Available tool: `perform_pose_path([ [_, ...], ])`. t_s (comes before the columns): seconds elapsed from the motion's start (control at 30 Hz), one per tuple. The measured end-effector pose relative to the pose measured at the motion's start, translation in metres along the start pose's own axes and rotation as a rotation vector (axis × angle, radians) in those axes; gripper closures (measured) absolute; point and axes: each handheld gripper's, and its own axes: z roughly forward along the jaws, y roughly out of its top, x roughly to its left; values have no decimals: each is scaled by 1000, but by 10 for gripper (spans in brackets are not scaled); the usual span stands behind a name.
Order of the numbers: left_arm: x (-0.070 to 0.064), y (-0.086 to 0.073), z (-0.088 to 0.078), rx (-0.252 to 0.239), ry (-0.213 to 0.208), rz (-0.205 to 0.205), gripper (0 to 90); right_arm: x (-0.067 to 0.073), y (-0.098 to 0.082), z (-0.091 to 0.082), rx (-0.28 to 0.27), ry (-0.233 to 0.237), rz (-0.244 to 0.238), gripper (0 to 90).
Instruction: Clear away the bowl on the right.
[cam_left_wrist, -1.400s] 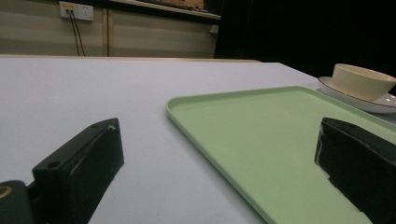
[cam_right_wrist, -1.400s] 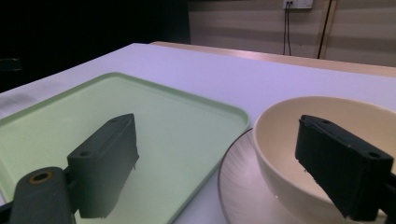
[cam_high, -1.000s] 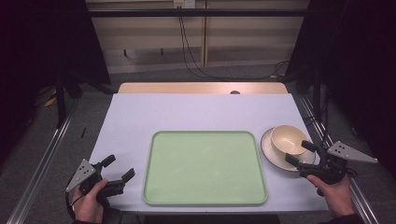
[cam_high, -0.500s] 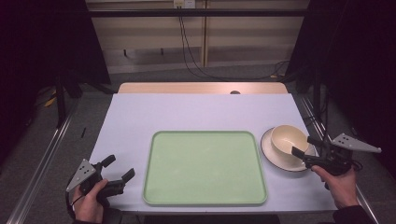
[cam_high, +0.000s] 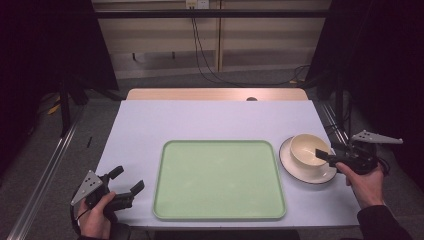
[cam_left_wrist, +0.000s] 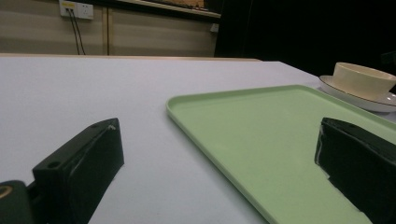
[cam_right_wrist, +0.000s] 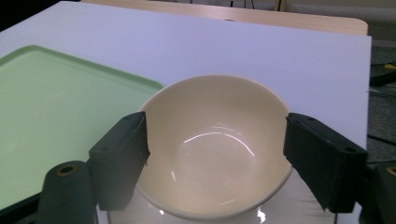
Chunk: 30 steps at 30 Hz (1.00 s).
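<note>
Right claw (cam_high: 324, 154): black two-jaw tool in the person's right hand (cam_high: 367, 184), reaching in from the counter's right edge. The jaws stand apart and have just been closing. In the right gripper view they flank the bowl, one at each side of the rim, with a sliver of gap at the right jaw; whether the left one touches I cannot tell, and no squeeze shows yet.

Bowl: round cream ceramic bowl (cam_right_wrist: 215, 144), upright and empty, seated on a white saucer with a dark rim (cam_high: 306, 173) at the right side of the counter, just beside the tray's right edge.

Key relation: the bowl lies straight ahead of the right claw, already between its jaws — being round it has no long axis to line up with, so the move likely turns on the jaws meeting the rim squarely across its width.

Tray: pale green rectangular plastic tray (cam_high: 219, 179), empty, mid-counter, to the bowl's left.

Left claw (cam_high: 129, 181): jaws wide apart, nothing between them, low at the near-left corner beside the tray — well away from the bowl, so the right hand is the nearer.

Counter: white-topped (cam_high: 200, 120).
</note>
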Motion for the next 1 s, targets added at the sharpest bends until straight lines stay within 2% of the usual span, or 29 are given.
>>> perform_pose_path([
  [0.23, 0, 0, 0, 0, 0, 2, 12, -14, 4, 5, 37, -8, 16, 237],
  [0.43, 0, 0, 0, -2, -1, -2, 12, -27, 4, 17, 110, -18, 0, 292],
  [0.57, 0, 0, 0, -1, 3, 2, 13, -28, 5, 24, 147, -26, -2, 287],
  [0.63, 0, 0, 1, -2, 2, -1, 12, -28, 7, 31, 190, -25, -12, 292],
  [0.8, 0, 0, 1, -1, -3, -1, 12, -29, 8, 41, 220, -28, -13, 308],
  [0.9, 0, 0, 1, -1, -3, -2, 13, -29, 9, 48, 251, -32, -25, 343],
  [1.0, 0, 0, 1, -1, -3, -2, 13, -28, 9, 52, 278, -34, -14, 394],
])
